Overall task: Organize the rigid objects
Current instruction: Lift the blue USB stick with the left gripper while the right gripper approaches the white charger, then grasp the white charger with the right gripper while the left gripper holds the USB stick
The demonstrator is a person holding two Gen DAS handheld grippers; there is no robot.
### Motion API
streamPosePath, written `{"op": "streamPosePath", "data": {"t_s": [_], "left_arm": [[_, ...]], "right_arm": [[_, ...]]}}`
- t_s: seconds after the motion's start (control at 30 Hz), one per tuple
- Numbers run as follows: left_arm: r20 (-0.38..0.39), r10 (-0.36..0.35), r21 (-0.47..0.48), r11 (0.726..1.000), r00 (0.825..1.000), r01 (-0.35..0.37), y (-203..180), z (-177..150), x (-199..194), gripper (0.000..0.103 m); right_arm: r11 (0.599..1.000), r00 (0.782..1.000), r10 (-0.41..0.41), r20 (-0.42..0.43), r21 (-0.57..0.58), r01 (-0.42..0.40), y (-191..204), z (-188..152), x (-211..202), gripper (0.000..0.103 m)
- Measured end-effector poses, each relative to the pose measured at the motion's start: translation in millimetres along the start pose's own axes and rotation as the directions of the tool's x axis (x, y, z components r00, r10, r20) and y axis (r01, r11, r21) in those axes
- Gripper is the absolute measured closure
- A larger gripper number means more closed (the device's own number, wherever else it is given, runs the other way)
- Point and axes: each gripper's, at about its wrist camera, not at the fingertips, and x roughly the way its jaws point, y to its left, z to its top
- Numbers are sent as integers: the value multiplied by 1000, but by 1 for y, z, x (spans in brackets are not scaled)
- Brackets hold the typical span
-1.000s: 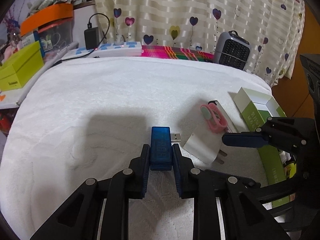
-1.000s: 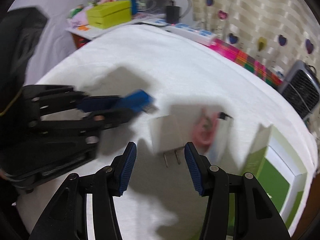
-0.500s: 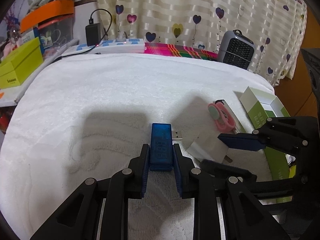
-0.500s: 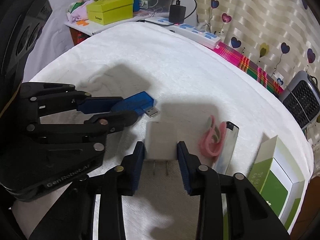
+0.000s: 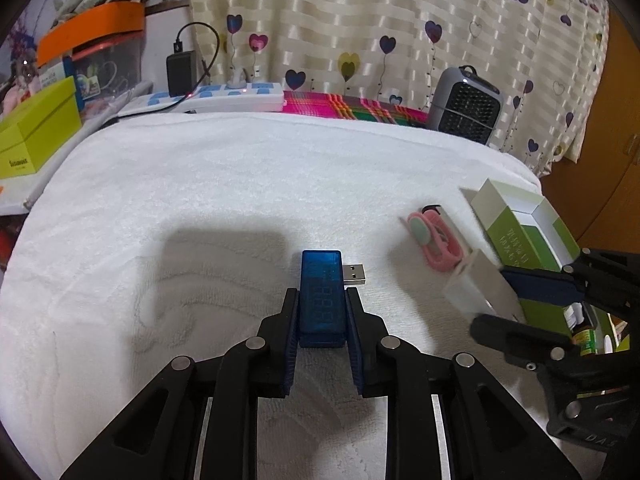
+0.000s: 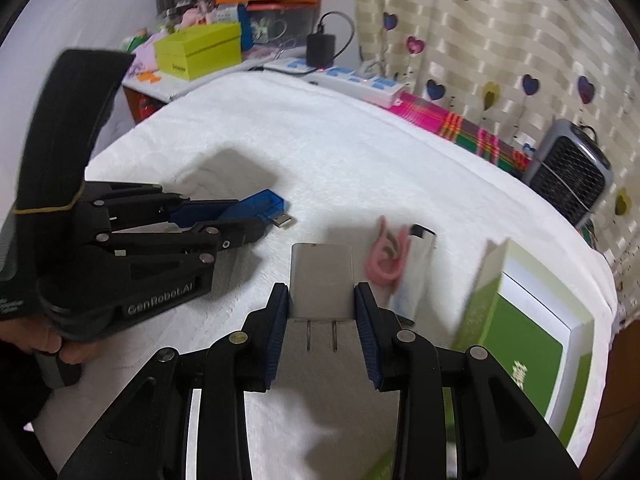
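Observation:
A translucent blue USB meter (image 5: pixel 322 276) with a metal plug lies on the white towel (image 5: pixel 200 200). My left gripper (image 5: pixel 322 294) is shut on it, and its jaws are closing. In the right wrist view the meter (image 6: pixel 260 204) sticks out of that gripper (image 6: pixel 240 220) at the left. A white plug charger (image 6: pixel 322 276), prongs toward the camera, is clamped between the pads of my right gripper (image 6: pixel 321 292). In the left wrist view the charger (image 5: pixel 476 284) hangs tilted at the right in the right gripper (image 5: pixel 500 300).
A pink clip (image 6: pixel 386 256) lies on a silvery flat piece (image 6: pixel 416 276) beside an open green and white box (image 6: pixel 528 332). A power strip (image 5: pixel 224 98), a small grey heater (image 5: pixel 464 110) and a lime box (image 5: pixel 36 132) line the far edge.
My right gripper has shut on the white charger and carried it up and to the right, toward the green box. The left gripper and the blue meter have kept still.

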Motion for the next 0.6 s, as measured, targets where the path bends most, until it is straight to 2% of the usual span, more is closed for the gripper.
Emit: {"op": "streamPosePath", "data": {"t_s": [0.27, 0.6], "left_arm": [[41, -34, 30, 999, 999, 33, -11, 1, -14, 82], [86, -3, 45, 999, 996, -1, -22, 3, -30, 82]], "right_arm": [[996, 998, -9, 56, 89, 4, -10, -14, -22, 68], [988, 993, -18, 116, 156, 0, -12, -27, -43, 68]]}}
